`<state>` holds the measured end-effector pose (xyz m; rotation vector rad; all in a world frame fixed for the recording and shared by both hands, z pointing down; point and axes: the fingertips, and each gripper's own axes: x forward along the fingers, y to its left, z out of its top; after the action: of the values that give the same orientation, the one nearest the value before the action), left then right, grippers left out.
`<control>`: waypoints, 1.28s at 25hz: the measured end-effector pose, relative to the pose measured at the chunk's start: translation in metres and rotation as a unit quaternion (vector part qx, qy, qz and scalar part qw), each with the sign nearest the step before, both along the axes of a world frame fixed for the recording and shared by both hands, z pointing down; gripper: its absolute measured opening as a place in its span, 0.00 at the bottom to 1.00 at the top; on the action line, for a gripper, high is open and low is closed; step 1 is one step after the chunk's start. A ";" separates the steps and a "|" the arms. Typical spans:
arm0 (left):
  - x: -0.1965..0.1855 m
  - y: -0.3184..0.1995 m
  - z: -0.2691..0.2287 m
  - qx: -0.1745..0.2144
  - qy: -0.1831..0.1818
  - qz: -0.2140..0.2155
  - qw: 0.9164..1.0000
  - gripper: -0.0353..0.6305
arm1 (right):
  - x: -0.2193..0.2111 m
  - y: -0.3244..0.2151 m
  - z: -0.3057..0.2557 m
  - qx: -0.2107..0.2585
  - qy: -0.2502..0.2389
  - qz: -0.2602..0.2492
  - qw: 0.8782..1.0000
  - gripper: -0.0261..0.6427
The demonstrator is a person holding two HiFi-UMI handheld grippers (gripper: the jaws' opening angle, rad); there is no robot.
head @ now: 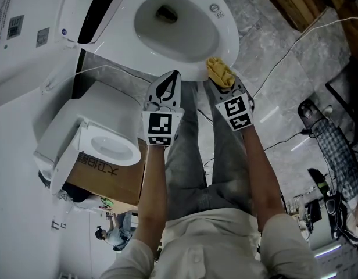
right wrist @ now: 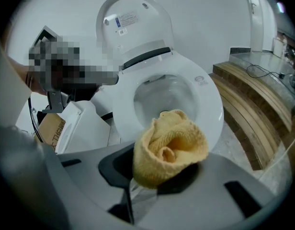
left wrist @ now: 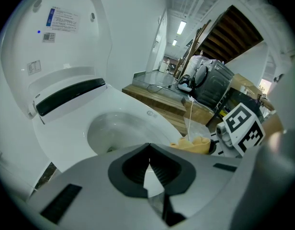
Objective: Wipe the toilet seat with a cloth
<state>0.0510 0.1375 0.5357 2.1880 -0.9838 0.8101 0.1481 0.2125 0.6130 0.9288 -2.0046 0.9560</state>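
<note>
**Beside the seat's front rim: cloth clamped, left jaws closed**

At about 5 o'clock of the bowl in the head view, a bunched yellow cloth (head: 219, 72) is clamped between the jaws of the right gripper (head: 224, 81). It is held just at the front rim of the white toilet seat (head: 228, 34); whether contact is made cannot be told. The left gripper (head: 169, 80) is held just beside it, at about 6 o'clock of the rim. Its jaws are brought together at the tips, and nothing is held between them. The lid (right wrist: 133, 20) is seen raised at 12 o'clock in the right gripper view, and wooden steps (right wrist: 253, 114) are seen at 3 o'clock. A cardboard box (head: 106, 179) bearing a white fixture (head: 80, 132) is seen at 8 o'clock in the head view.
</note>
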 end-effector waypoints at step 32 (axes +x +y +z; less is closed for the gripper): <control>0.070 -0.029 -0.003 -0.007 0.034 0.002 0.999 0.07 | 0.072 -0.070 0.004 0.031 0.048 0.063 0.996 0.17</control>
<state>0.1208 0.1087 0.5332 2.1919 -0.9369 0.7374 0.2203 0.1422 0.6168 1.1260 -1.9237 0.9033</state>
